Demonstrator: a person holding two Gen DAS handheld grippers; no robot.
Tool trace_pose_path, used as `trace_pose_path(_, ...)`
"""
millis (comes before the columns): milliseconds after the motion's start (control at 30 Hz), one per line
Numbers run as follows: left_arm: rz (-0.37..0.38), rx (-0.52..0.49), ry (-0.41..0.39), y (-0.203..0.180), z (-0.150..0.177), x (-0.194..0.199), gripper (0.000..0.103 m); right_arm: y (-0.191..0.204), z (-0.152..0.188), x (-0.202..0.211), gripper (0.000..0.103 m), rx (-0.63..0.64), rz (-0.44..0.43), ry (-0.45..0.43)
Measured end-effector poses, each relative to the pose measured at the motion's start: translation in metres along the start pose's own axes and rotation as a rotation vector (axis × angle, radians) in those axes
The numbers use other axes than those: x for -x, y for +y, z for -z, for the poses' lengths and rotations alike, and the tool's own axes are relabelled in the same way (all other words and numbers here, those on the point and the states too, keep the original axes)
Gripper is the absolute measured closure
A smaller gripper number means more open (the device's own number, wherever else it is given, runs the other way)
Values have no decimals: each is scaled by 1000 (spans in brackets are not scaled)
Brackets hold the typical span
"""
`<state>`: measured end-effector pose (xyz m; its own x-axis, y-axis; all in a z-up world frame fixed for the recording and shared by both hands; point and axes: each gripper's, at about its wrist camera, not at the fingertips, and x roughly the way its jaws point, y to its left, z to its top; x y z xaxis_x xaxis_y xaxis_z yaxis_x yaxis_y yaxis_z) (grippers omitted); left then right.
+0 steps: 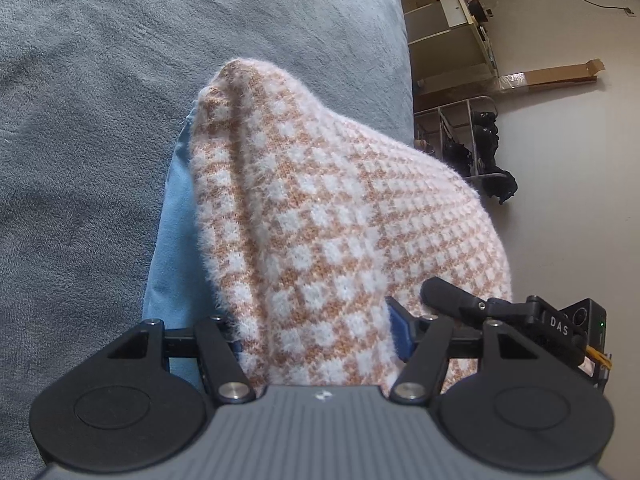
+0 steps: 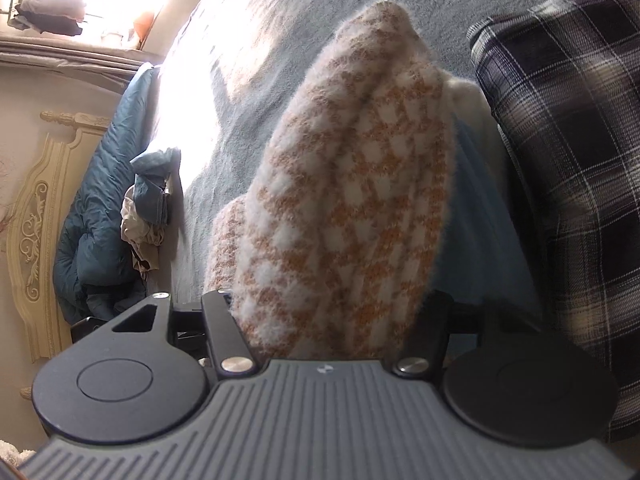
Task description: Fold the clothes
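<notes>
Nearest my lenses, the left gripper (image 1: 316,332) and the right gripper (image 2: 332,320) each have a thick bunch of the fuzzy orange-and-white checked sweater (image 1: 320,208) filling the gap between their arms, so I read both claws as clamped about half-wide on the knit, though the fingertips themselves are buried in the wool and I cannot see the pads. The sweater hangs from the two grips and drapes forward over the grey-blue fleece blanket (image 1: 80,120) that covers the bed, with a smooth light blue garment (image 1: 172,240) lying under its left side. In the left view the sweater sits close to the blanket's right edge, beyond which I see bare floor. In the right view a dark plaid cloth (image 2: 568,160) lies just beside the sweater on the right, and a heap of rumpled clothes (image 2: 150,208) waits near the blanket's far-left edge by a carved cream headboard (image 2: 40,220). I judge this the carrying part of a fold: the held edge is to be laid flat on the blanket. Next I would need both hands level, the knit lowered evenly, then released together. The sweater's far hem, sleeves and neckline are hidden in its own folds, so I cannot tell which edge I hold.
</notes>
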<state>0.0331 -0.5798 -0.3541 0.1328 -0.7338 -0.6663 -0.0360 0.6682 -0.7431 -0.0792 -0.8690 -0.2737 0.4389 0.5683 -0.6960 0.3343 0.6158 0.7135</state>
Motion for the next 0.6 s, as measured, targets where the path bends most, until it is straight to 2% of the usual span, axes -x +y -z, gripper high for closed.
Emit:
trace_pose_path(167,36,-61,-6,-8,-2,15,41,7,6,14,45,-6,-21,-25)
trace_pose_path(333,-29,-79,21,12,-7,-8,37,-9,7,1,44,-14,-2,-41)
trace_pose_path(433,-28,-88,34,20,-7,-9,36,-25,10,-8,41,-49,-3,-24)
trace_pose_path(533,-37,-104,43,22,-8,-7,33,-30,12,-8,35,-57,-17,-28)
trace_pose_path(600,-52,-106,49,22,-10,-5,32,-31,10,-8,26,-80,-11,-21)
